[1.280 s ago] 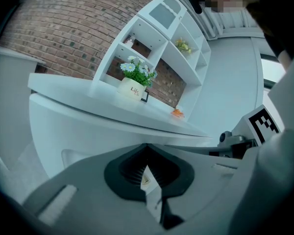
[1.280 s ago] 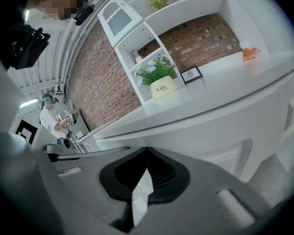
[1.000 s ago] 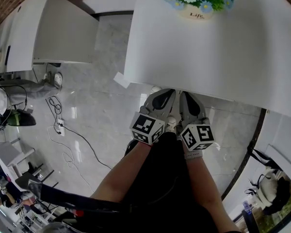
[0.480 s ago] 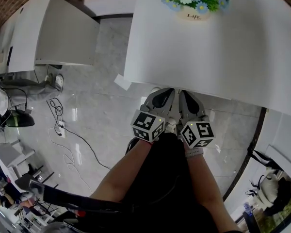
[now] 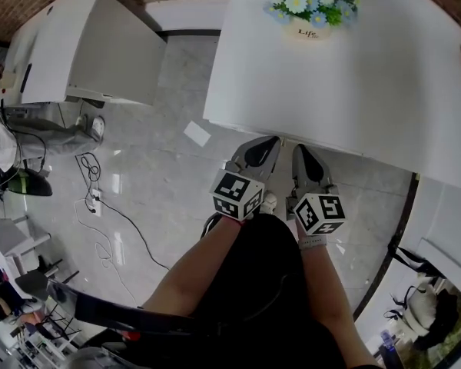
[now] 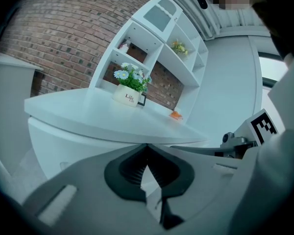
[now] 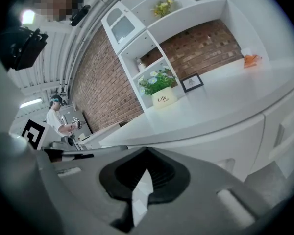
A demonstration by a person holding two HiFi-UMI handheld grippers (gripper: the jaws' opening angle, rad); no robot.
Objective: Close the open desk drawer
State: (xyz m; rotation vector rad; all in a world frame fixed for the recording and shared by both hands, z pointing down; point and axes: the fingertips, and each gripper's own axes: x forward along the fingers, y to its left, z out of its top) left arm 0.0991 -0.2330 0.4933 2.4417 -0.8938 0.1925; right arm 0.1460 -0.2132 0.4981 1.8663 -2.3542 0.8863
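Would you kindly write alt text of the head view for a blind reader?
Seen from above, a person holds the left gripper and right gripper side by side at the near edge of a white desk, both shut and empty. A flower pot stands at the desk's far edge; cables trail over the grey floor at left.

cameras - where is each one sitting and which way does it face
Head view: on the person's head, looking steeply down at the desk, the floor, both forearms, the left gripper and right gripper.
Left gripper view: on the left gripper, looking along its shut jaws at the desk edge; the right gripper's cube shows at right.
Right gripper view: on the right gripper, along its shut jaws at the desk; the left gripper's cube at left.
Shared: all three show the flower pot.
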